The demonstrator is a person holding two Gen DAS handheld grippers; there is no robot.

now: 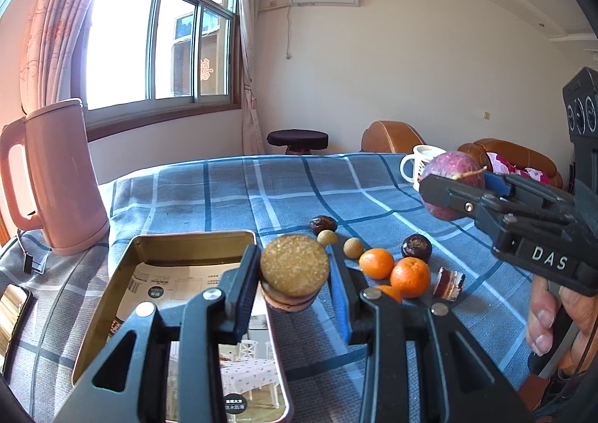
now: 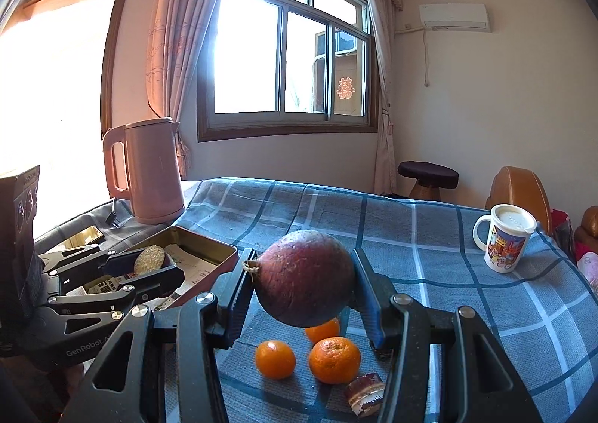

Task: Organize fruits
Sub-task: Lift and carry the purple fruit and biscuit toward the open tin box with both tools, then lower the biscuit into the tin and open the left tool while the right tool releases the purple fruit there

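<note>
My left gripper (image 1: pixel 295 275) is shut on a round brown layered cake piece (image 1: pixel 294 269), held above the right rim of an open gold tin (image 1: pixel 194 239). My right gripper (image 2: pixel 302 282) is shut on a large purple passion fruit (image 2: pixel 304 277), held above the table; it also shows in the left wrist view (image 1: pixel 454 183). On the blue checked cloth lie three oranges (image 2: pixel 334 359), two dark purple fruits (image 1: pixel 416 246), two small tan longans (image 1: pixel 353 247) and a second layered cake piece (image 2: pixel 364 395).
A pink kettle (image 1: pixel 56 180) stands at the table's left. A white lidded mug (image 2: pixel 504 239) stands at the far right. A phone (image 1: pixel 11 310) lies at the left edge. Paper leaflets line the tin's bottom. Brown armchairs stand behind the table.
</note>
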